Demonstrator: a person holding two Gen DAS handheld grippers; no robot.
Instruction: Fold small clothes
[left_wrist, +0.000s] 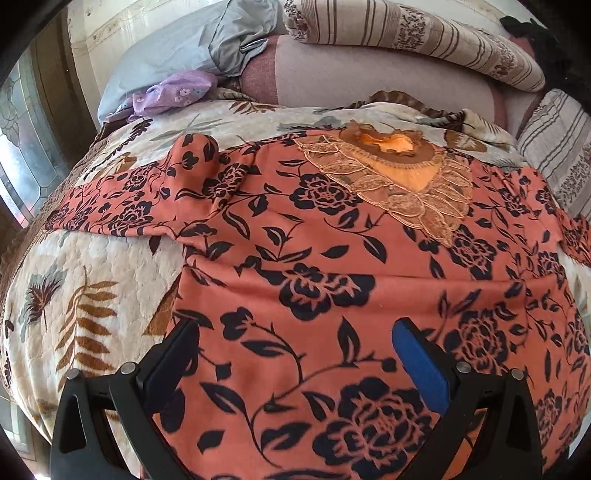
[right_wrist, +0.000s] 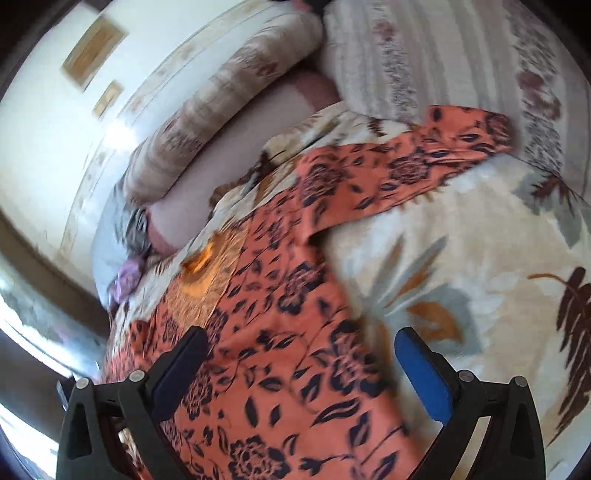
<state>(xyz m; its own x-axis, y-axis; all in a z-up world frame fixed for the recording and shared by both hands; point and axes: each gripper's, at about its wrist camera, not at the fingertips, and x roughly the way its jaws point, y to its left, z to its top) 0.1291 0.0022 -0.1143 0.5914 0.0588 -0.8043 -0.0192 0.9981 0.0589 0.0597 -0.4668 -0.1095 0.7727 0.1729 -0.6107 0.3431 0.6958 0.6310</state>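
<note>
While my left gripper (left_wrist: 295, 354) hangs with its fingers spread wide and nothing between them, its camera shows the orange flowered dress (left_wrist: 332, 266) lying flat on the leaf-print blanket (left_wrist: 92, 295), lace neckline (left_wrist: 399, 184) toward the striped pillows (left_wrist: 406, 33), one sleeve (left_wrist: 122, 210) stretched out left. My right gripper (right_wrist: 299, 358) is likewise spread and empty; its blurred view alone shows the other sleeve (right_wrist: 424, 162) reaching toward a striped cushion (right_wrist: 424, 55), and bare blanket (right_wrist: 461, 258) beside the dress's side edge (right_wrist: 332, 280).
</note>
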